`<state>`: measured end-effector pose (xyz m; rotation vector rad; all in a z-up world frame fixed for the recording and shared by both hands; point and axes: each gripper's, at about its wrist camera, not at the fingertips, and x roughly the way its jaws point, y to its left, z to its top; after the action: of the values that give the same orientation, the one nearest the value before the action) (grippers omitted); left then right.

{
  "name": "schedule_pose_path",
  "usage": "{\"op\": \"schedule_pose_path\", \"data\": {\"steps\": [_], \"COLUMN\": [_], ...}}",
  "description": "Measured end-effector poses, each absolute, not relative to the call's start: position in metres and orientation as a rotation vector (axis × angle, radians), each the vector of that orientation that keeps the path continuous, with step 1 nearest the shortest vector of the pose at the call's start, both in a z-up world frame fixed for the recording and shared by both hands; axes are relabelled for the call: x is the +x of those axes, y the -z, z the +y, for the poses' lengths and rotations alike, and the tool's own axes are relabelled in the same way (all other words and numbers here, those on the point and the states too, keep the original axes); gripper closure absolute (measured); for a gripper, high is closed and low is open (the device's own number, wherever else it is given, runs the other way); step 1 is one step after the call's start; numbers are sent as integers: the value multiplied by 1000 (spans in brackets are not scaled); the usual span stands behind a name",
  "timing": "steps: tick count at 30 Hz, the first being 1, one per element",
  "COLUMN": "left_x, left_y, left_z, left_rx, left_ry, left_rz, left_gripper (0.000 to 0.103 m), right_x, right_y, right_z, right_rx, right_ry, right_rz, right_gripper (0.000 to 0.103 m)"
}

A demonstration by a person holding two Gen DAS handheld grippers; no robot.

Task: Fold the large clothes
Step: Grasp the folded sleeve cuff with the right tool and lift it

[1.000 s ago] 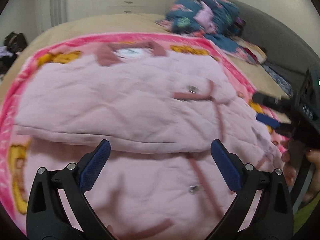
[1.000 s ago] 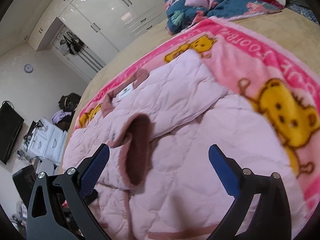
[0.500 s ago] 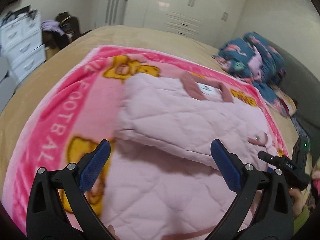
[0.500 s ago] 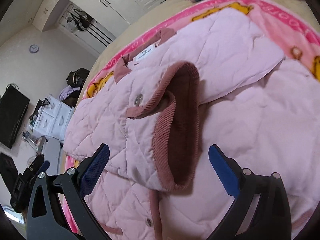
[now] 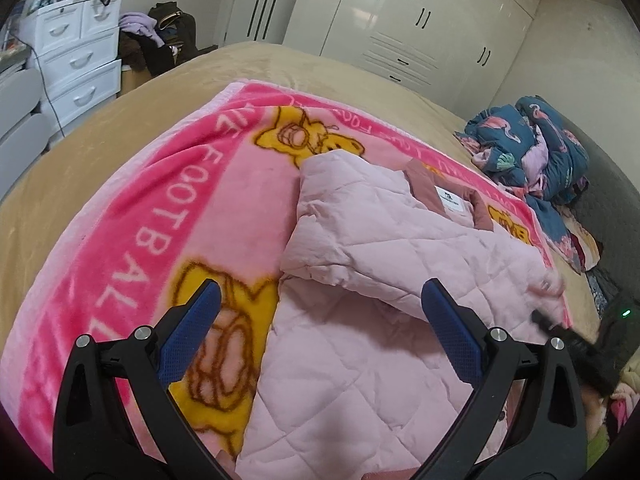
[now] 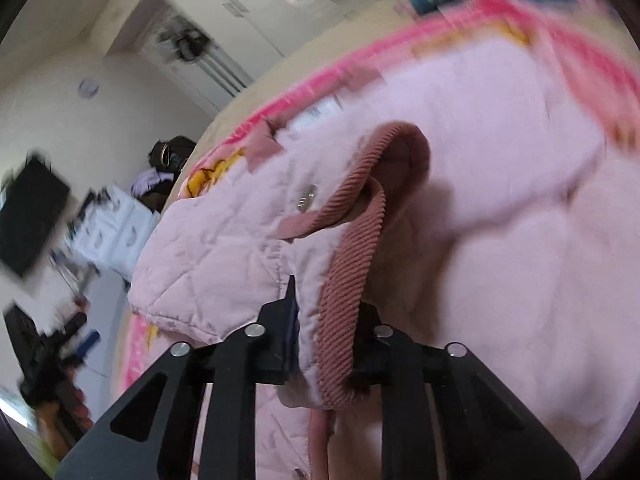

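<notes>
Gripping the ribbed cuff (image 6: 352,280) of a pink quilted jacket (image 6: 500,240), the right tongs (image 6: 326,344) have just closed, their two black arms pinching the sleeve end between the pads; a metal snap (image 6: 306,202) shows on the sleeve just beyond the grip. The left tongs (image 5: 320,328) stand wide apart with nothing between the blue pads (image 5: 188,332), held above the near left edge of the jacket (image 5: 380,280). The jacket lies spread on a pink cartoon blanket (image 5: 140,240) covering a tan bed (image 5: 100,128), its left sleeve folded across the body and its collar label (image 5: 450,200) toward the far side. A heap of dark blue patterned bedding (image 5: 532,148) lies at the far right. White drawers (image 5: 76,64) stand far left, and white wardrobe doors (image 5: 420,28) fill the far wall.
</notes>
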<state>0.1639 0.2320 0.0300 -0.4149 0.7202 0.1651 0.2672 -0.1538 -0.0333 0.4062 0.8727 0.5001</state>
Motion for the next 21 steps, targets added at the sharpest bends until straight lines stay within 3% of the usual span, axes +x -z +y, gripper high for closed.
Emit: {"op": "schedule_pose_path", "data": {"steps": [11,21], "left_x": [198,256], "left_y": [-57,-50], "left_z": [221,192], "left_rx": [-344,-315], "left_ry": [-159,-58], "left_rz": [649,725], "left_gripper": [9,9], "right_x": [292,329], "right_y": [-116,-93], "right_z": [-137,-162], "right_rx": [84,60], "right_ry": [-595,-508], "right_rz": [551,608], "right_gripper": [88,87]}}
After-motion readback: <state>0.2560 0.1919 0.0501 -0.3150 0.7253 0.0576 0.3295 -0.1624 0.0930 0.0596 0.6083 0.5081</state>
